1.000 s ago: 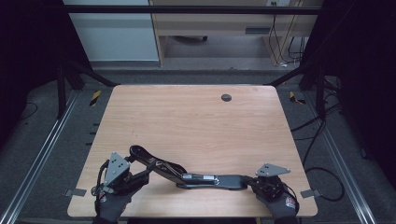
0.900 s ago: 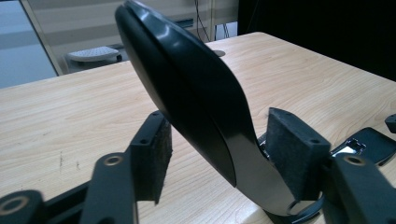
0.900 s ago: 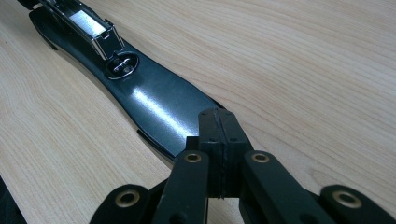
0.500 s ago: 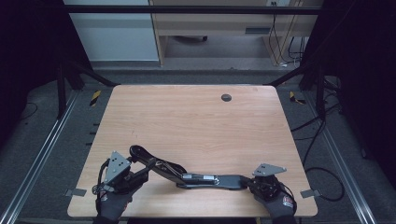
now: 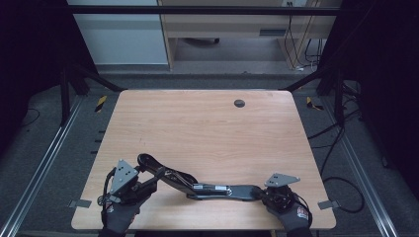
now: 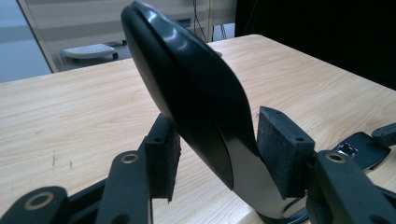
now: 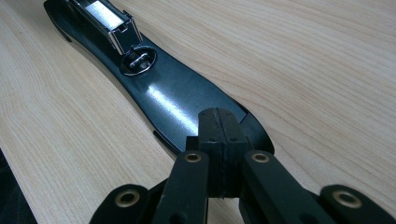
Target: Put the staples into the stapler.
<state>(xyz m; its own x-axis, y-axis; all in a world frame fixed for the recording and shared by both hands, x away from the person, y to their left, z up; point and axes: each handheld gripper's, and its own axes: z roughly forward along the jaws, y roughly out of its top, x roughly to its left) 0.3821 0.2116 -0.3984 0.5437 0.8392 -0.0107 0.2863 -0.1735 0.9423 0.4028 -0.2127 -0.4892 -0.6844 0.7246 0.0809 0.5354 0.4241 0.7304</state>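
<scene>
Low, both claws [image 5: 157, 178] [image 5: 258, 191] at stapler [image 5: 217, 189]

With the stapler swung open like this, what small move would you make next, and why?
Probably swing the left gripper over to fold the top arm down. It stands raised off the table between the pads, while the right gripper, jaws together, presses the base flat with the staple channel exposed.

You are working at a wooden table [image 5: 197, 128] standing on grey floor [image 5: 44, 148]. A wooden desk [image 5: 222, 24] is sitting beyond it, with black curtains [image 5: 380, 59] hanging alongside.
</scene>
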